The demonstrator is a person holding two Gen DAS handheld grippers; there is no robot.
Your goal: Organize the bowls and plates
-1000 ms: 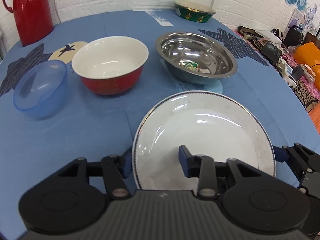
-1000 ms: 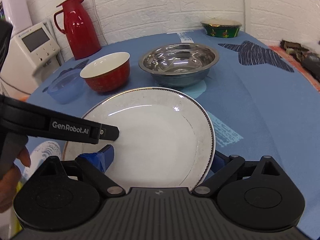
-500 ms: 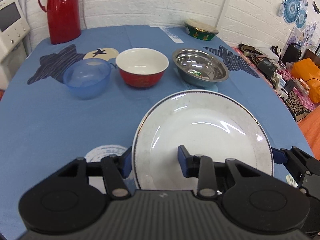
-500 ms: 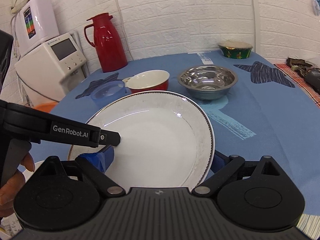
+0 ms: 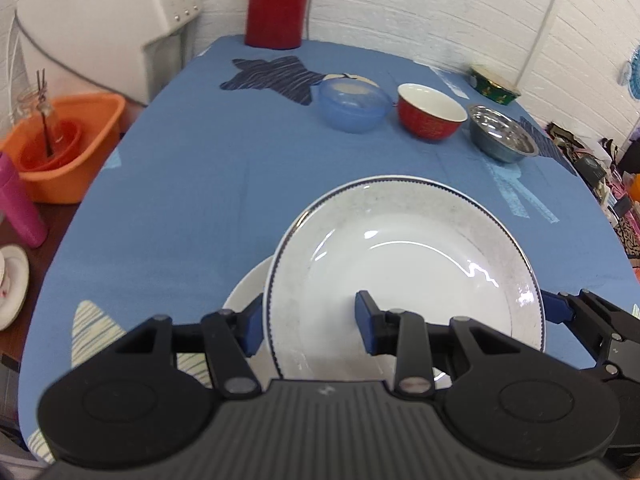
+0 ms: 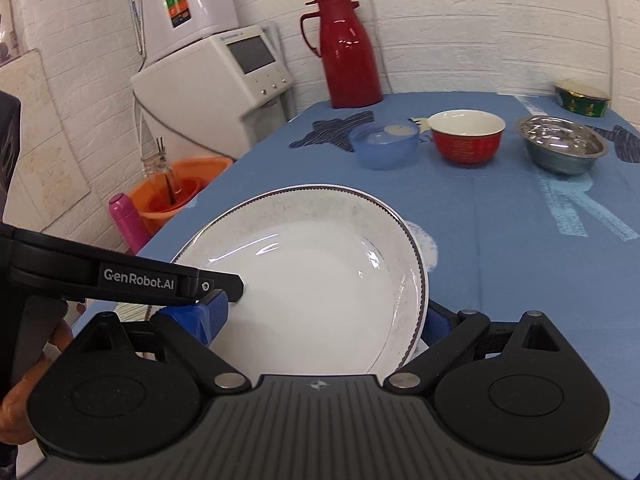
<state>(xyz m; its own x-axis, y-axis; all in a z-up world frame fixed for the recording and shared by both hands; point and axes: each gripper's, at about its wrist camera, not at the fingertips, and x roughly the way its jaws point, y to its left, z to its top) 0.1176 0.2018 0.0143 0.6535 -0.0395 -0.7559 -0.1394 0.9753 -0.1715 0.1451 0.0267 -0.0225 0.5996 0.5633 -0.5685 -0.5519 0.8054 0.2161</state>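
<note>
Gripping opposite edges, the left gripper (image 5: 310, 322) and right gripper (image 6: 320, 318) each clamped the white plate (image 5: 404, 276). It hung above another plate (image 5: 248, 286) on the blue table (image 5: 200, 184).

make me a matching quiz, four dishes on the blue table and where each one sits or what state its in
Things:
1. blue plastic bowl
2. red bowl
3. steel bowl
4. big white plate

Places or states:
A. middle of the row of three bowls
B. held by both grippers, above another white plate
C. end of the row nearer the red thermos
D. end of the row nearer the green tin

Pairs: 1-C, 2-A, 3-D, 4-B
</note>
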